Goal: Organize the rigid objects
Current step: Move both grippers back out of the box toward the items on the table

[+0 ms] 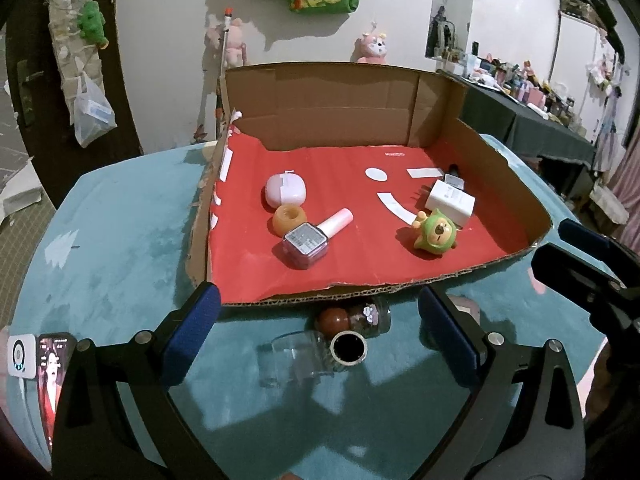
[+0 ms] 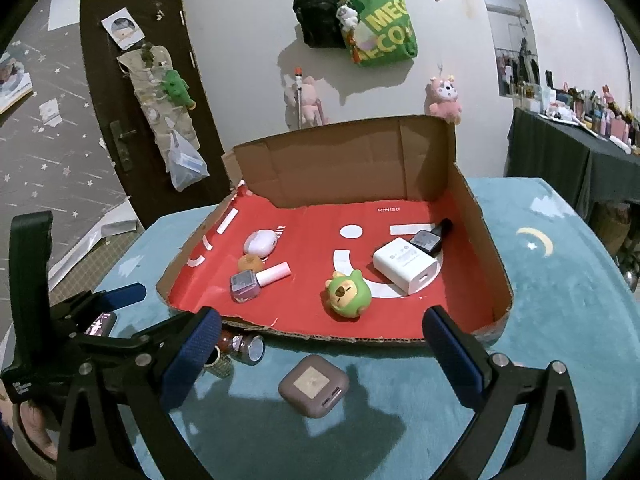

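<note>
We hold both grippers above the teal table point(image 2: 560, 264), each with its jaws spread wide and nothing between them. Nearest under our right gripper point(image 2: 320, 344) lies a brown square charger point(image 2: 313, 385), flat on the cloth, apart from both pads. Under our left gripper point(image 1: 320, 328) sit a clear glass jar point(image 1: 294, 358) on its side, a small dark-mouthed tube point(image 1: 348, 348) and a brown-capped bottle point(image 1: 354, 317), bunched together just outside the front lip of the cardboard tray point(image 1: 332, 94). A phone point(image 1: 50, 376) with a lit screen lies at the left edge.

Beyond them, inside the tray on its red lining, we see a purple nail polish bottle point(image 1: 310, 238) lying with its pink cap pointing away, an orange ring point(image 1: 289, 219) touching it, and a pale pink case point(image 1: 285, 190) just behind. To the right sits a green bear figure point(image 2: 347, 292), then a white charger block point(image 2: 405, 266), with a dark polish bottle point(image 2: 430, 240) against the far right wall.
</note>
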